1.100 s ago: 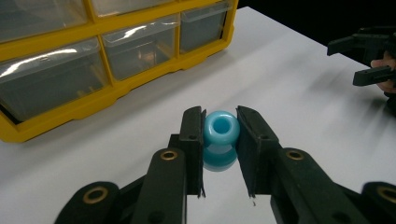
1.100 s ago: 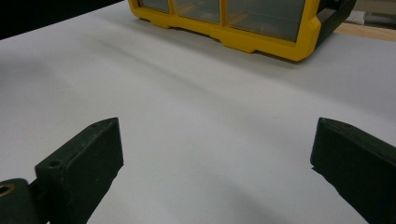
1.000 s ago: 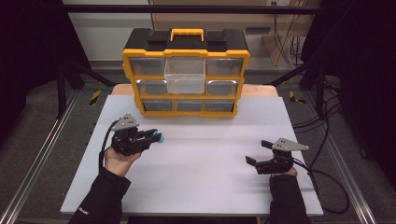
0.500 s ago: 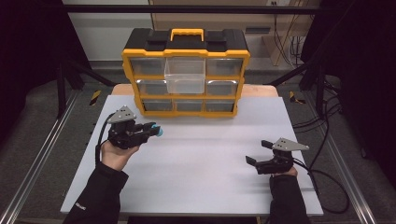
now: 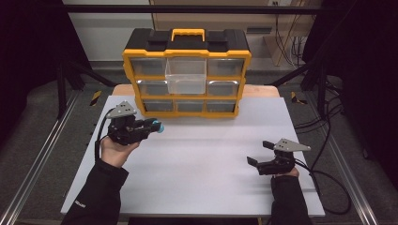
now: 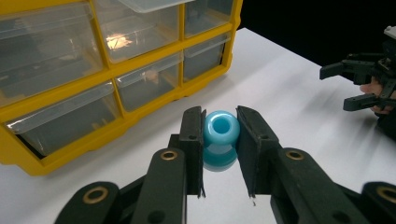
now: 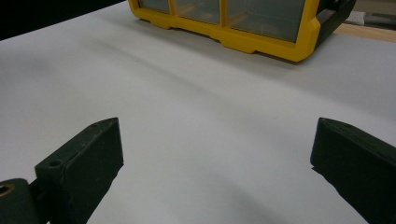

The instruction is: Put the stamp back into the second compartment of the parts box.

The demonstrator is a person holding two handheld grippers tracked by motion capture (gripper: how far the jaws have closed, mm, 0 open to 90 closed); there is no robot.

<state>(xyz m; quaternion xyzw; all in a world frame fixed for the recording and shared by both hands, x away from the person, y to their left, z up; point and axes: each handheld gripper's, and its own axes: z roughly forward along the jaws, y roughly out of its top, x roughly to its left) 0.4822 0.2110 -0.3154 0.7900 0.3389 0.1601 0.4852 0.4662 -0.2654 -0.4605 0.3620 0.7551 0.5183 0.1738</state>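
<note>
Glossy round blue bead [image 6: 220, 131] — pinched in left gripper [image 6: 219, 140], clear-drawered yellow organizer [image 5: 186, 75]

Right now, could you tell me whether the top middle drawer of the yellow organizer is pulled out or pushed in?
Pulled out. The clear top middle drawer juts forward past the yellow organizer front, while the neighbouring drawers sit flush; it looks empty.

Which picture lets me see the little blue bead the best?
The left gripper view: the blue bead sits close up, hole showing, pinched between the left gripper jaws. The high view shows it as a small blue dot at that gripper's tip, near the yellow drawer box.
</note>
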